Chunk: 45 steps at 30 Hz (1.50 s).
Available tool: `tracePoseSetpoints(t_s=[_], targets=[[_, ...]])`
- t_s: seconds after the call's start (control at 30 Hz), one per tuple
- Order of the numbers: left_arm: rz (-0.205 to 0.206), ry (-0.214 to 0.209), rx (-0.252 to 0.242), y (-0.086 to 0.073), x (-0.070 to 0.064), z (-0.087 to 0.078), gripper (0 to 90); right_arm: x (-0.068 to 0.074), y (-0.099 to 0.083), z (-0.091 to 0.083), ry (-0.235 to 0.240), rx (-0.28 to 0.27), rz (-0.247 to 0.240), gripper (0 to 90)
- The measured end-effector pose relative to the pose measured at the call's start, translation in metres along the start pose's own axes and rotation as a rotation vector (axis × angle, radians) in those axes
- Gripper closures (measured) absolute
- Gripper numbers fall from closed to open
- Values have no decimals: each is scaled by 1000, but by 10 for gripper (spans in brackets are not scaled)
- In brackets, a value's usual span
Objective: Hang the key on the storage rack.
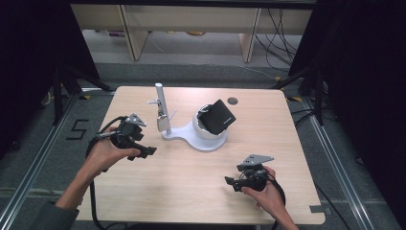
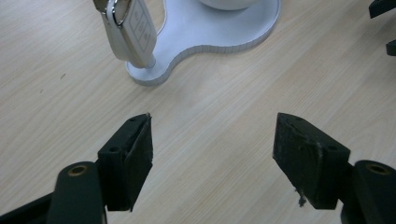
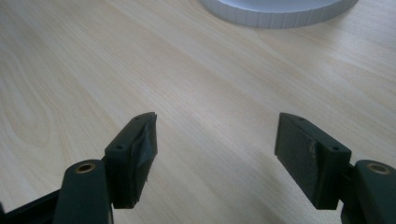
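Surface point(image 1: 191, 187): pale wood-grain top, rectangular, with a small round grommet hole point(image 1: 232, 101) near its far edge.

White stand point(image 1: 191, 136): flat base with two lobes, set near the middle of the surface, slightly toward the far side. The smaller lobe carries a slim upright post point(image 1: 159, 98); the larger lobe carries a white rounded cradle point(image 1: 203, 128).

Key fob point(image 2: 132, 29): silver-white with buttons on its face, hanging against the post just above the small lobe of the base. In the left gripper view it sits at upper left, ahead of your left jaws and apart from them.

Black box point(image 1: 218, 116): small, dark, resting tilted in the rounded cradle, one corner pointing up and right.

Left tool point(image 1: 143, 149): held in your left hand point(image 1: 107, 153) at the left side of the surface, pointing right toward the stand and lying near its small lobe. Jaws stand wide apart with nothing between them; bare wood shows in the gap.

Right tool point(image 1: 231, 183): held in your right hand point(image 1: 262, 191) at the near right of the surface, pointing left, well apart from the stand. Jaws likewise spread wide and empty; the right gripper view shows only wood between them and the rim of the white base at its top edge.

Black cables trail from both tools toward you.
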<state>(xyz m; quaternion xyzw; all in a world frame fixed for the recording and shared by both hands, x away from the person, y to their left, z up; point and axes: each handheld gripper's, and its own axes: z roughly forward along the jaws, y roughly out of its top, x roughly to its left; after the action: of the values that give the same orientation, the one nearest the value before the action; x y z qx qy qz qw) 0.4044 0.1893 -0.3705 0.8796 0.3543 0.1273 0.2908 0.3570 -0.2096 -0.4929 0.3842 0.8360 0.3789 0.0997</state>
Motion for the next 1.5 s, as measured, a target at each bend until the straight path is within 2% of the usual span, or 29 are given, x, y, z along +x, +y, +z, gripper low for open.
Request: tracePoseSetpoints(t_s=[0.27,0.3,0.33,0.4,0.57,0.67,0.7,0.73,0.77,0.8,0.87,0.93,1.0,1.03,1.07,1.13,1.27,1.3,1.33,1.37,1.4,1.5], targets=[[13,-50,-31,-13,-20,11,264,1,0,-1,3,-1,-2,307],[20,-57,-30,-16,-23,13,263,3,0,-1,9,2,21,307],[25,-63,-26,-18,-26,15,261,2,1,-1,7,-5,-1,307],[26,-74,-42,-23,-33,19,260,2,1,0,6,6,-1,306],[37,-83,-74,-33,-42,27,246,3,2,1,12,-6,-18,306],[33,-93,-83,-42,-47,32,243,6,1,1,14,13,-3,306],[41,-97,-94,-44,-48,33,237,6,0,2,12,6,-10,306],[28,-105,-126,-49,-50,34,232,8,0,1,19,16,8,306],[28,-105,-126,-49,-50,34,231,8,0,1,19,16,8,306],[29,-110,-127,-53,-51,36,230,6,0,1,12,0,-10,306],[29,-103,-122,-56,-52,37,228,7,0,0,12,0,0,306],[32,-89,-137,-62,-52,39,227,7,0,0,13,1,1,306],[32,-86,-123,-73,-58,46,226,9,1,0,15,10,6,306],[32,-86,-123,-73,-58,46,225,9,1,0,15,10,6,306],[31,-83,-123,-76,-61,49,225,7,1,1,13,2,-25,306],[22,-81,-120,-82,-65,54,233,9,2,2,14,-2,-35,306],[32,-88,-120,-88,-73,64,237,12,3,3,24,7,-38,306],[39,-74,-126,-90,-74,66,237,14,2,4,22,-9,-27,306],[37,-80,-129,-92,-75,66,237,15,3,4,15,-19,-42,306],[32,-85,-133,-93,-76,67,236,16,3,2,25,5,-34,306],[38,-76,-135,-95,-77,68,236,17,3,3,27,0,-25,306],[18,-95,-184,-101,-82,69,225,15,3,3,22,3,-49,305]])
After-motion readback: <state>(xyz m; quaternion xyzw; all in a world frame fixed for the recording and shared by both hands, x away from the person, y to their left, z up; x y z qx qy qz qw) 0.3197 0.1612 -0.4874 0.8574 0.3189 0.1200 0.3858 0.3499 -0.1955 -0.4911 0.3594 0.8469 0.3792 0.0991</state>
